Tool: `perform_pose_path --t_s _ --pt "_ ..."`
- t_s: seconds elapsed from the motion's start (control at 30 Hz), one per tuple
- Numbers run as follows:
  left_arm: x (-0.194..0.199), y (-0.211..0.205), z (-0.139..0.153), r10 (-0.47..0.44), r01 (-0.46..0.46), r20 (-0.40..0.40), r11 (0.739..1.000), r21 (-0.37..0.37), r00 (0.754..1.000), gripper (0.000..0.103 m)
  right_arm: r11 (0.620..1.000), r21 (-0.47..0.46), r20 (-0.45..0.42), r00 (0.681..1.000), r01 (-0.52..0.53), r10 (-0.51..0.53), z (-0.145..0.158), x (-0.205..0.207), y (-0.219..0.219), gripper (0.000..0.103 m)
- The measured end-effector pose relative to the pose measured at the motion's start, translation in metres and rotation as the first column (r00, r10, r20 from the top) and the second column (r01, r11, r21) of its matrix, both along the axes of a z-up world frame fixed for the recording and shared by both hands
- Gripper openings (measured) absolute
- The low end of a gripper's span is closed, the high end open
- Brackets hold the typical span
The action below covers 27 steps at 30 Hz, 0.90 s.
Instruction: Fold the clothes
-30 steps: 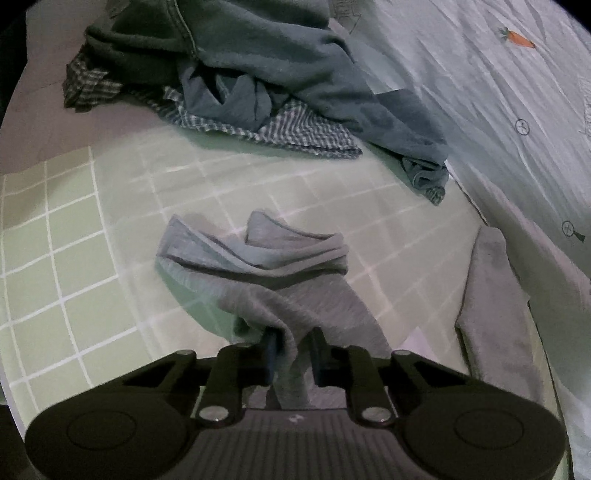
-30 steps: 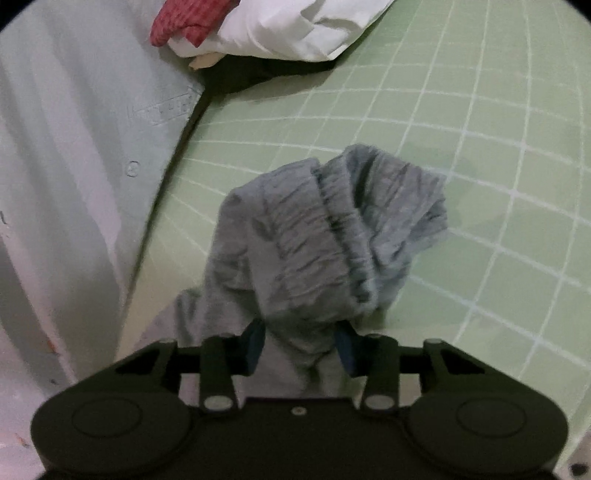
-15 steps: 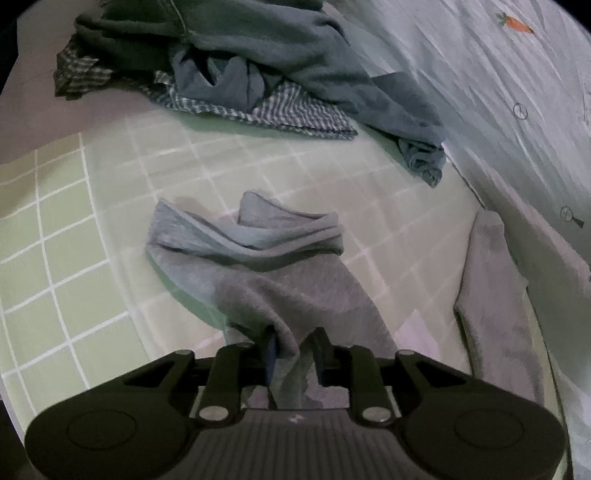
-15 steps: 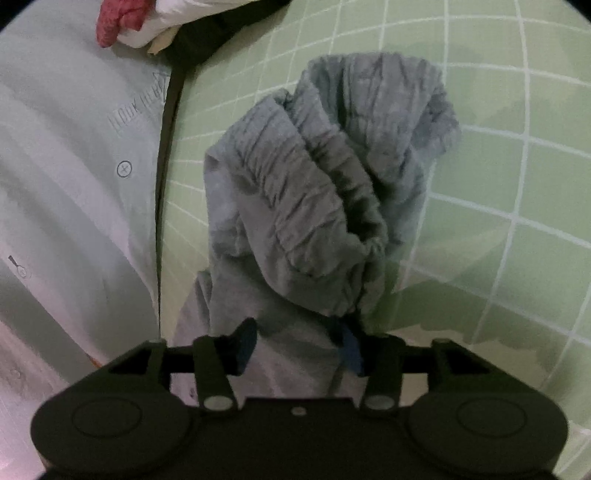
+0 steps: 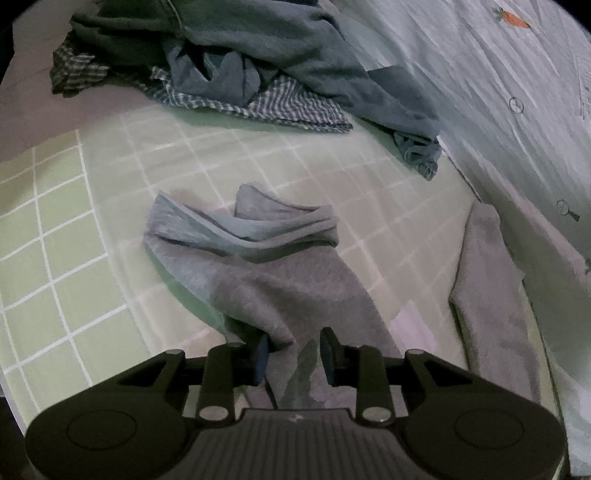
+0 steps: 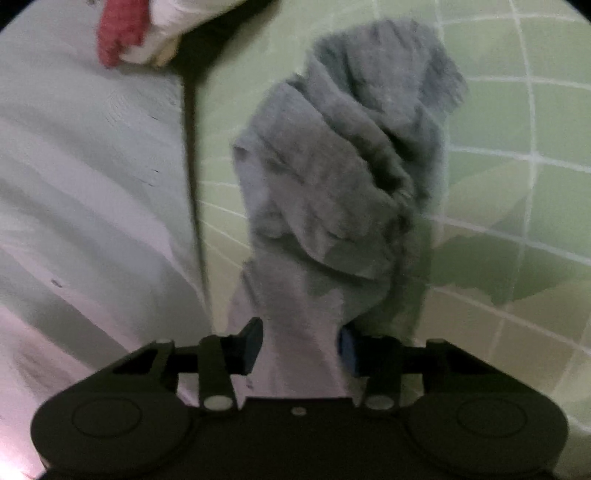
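A grey garment (image 5: 280, 280) with a ribbed band lies crumpled on the green checked sheet (image 5: 66, 258), one long part (image 5: 487, 302) stretched out at the right. My left gripper (image 5: 294, 350) hovers low over its near end. The jaws are opening: a fold touches the left pad, while the right pad stands apart from the cloth. In the right wrist view the same grey garment (image 6: 343, 177) bunches up ahead of my right gripper (image 6: 300, 349). Those jaws are closing, and cloth fills the gap between both blue pads.
A pile of dark blue-green and checked clothes (image 5: 258, 66) lies at the back of the sheet. A pale quilt (image 5: 498, 92) with small prints borders the sheet, also seen as the quilt (image 6: 92, 184) on the left. A red and white item (image 6: 125, 33) lies at the far corner.
My left jaws have spread and let go of the fold they pinched. The right gripper has rolled, widened and narrowed again on the cloth; the bunch now sits higher in its view.
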<state>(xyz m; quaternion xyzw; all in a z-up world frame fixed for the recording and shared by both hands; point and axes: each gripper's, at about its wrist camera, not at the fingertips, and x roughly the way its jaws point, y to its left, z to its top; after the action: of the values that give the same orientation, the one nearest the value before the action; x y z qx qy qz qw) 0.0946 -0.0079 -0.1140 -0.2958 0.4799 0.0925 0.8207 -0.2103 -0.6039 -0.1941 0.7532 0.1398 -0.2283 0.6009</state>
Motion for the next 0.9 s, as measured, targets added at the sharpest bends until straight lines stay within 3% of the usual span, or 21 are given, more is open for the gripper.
perform_pose_path --t_s 0.13,0.17,0.3,0.63,0.9 --pt "-0.002 0.002 0.002 0.012 -0.012 0.024 1.000 -0.026 1.000 0.030 0.998 0.040 0.187 0.981 0.053 -0.059 -0.003 0.002 0.000 0.042" --pt "-0.002 0.002 0.002 0.012 -0.011 0.027 0.999 -0.035 1.000 0.030 0.997 0.048 0.195 0.979 0.053 -0.062 -0.003 0.003 -0.001 0.042" --pt "-0.004 0.002 -0.001 0.009 -0.007 0.024 0.998 -0.059 1.000 0.030 0.999 0.036 0.035 0.999 -0.028 0.027 0.001 0.013 -0.005 0.042" --pt "-0.015 0.010 -0.010 0.054 -0.050 0.024 0.988 -0.146 0.998 0.029 0.997 0.073 0.015 1.000 0.022 -0.023 0.014 0.015 0.000 0.044" --pt "0.004 0.009 -0.008 0.008 -0.008 -0.005 0.999 -0.048 1.000 0.030 0.994 0.018 -0.058 0.993 0.103 -0.102 0.022 0.007 -0.004 0.050"
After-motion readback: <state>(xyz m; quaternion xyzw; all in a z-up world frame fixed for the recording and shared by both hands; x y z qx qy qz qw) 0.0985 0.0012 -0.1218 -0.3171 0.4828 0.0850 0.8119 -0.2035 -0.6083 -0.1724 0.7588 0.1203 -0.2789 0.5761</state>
